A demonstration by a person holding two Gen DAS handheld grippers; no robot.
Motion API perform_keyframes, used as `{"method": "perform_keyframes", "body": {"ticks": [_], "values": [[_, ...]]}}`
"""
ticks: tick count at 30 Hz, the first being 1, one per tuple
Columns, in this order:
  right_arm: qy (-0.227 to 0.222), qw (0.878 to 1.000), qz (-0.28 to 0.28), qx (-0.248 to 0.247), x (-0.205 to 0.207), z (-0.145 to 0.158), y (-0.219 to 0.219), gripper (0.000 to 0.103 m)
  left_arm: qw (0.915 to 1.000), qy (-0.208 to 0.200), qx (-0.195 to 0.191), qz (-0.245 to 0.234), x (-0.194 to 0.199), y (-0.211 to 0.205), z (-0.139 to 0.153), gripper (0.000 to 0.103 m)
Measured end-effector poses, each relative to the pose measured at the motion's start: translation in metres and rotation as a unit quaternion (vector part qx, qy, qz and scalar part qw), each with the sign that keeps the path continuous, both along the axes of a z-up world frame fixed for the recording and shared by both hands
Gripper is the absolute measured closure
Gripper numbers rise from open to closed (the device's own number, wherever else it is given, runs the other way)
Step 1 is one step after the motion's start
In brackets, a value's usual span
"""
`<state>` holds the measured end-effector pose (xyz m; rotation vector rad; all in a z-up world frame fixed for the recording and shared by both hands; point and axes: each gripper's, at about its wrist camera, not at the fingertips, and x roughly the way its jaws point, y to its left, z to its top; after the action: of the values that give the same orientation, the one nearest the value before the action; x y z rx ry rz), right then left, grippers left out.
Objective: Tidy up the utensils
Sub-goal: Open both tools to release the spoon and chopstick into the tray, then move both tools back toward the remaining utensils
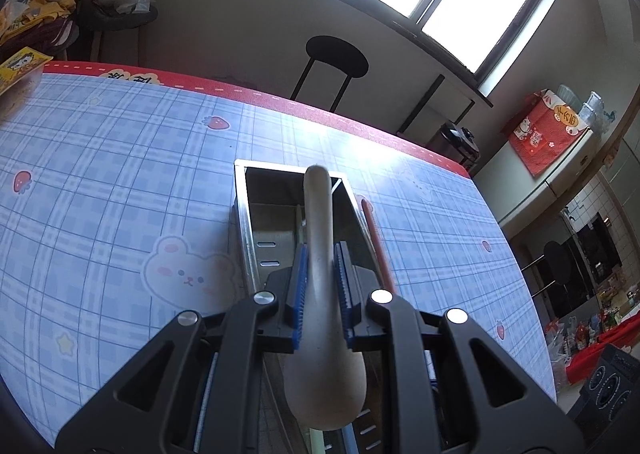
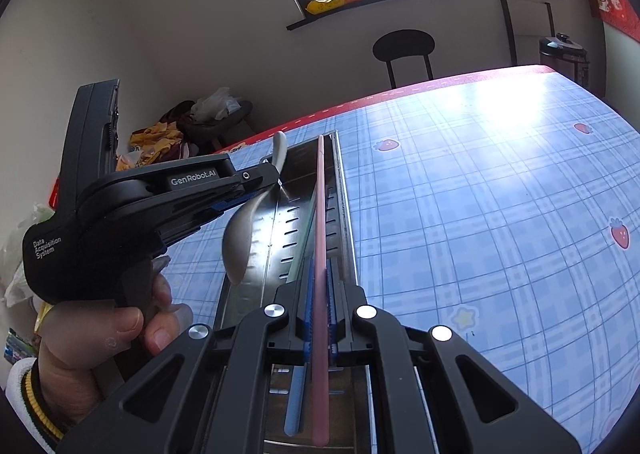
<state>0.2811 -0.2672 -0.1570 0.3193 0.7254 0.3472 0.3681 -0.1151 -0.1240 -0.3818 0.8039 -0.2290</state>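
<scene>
Spoon (image 1: 320, 334) in L gripper (image 1: 321, 282) jaws.

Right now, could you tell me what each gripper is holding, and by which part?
Left tongs grip the spoon by its handle; right tongs grip the pink chopstick nearer one end.

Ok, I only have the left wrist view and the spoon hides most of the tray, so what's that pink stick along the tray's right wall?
Observer: It's a long pink chopstick, and the right gripper has its jaws shut on it.
Operator: Is anything under it?
Observer: A blue chopstick lies in the slotted steel tray, just left of the pink one.
Operator: And my spoon?
Observer: The pale grey spoon in the left gripper hangs tilted over the tray's left side, apparently not touching it.
</scene>
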Motion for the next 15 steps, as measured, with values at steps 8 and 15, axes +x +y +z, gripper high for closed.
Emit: {"method": "perform_keyframes", "body": {"ticks": [8,15], "values": [[-0.021,1.000,-0.016,-0.010,-0.009,0.010,-0.005,0.074,0.9980,-0.057,0.023,-0.009,-0.018,0.020,0.041,0.052],[-0.063,0.997,-0.030,-0.039,-0.023,0.022,-0.005,0.016,0.9896,-0.102,0.101,-0.003,-0.071,0.048,0.072,0.005]]}}
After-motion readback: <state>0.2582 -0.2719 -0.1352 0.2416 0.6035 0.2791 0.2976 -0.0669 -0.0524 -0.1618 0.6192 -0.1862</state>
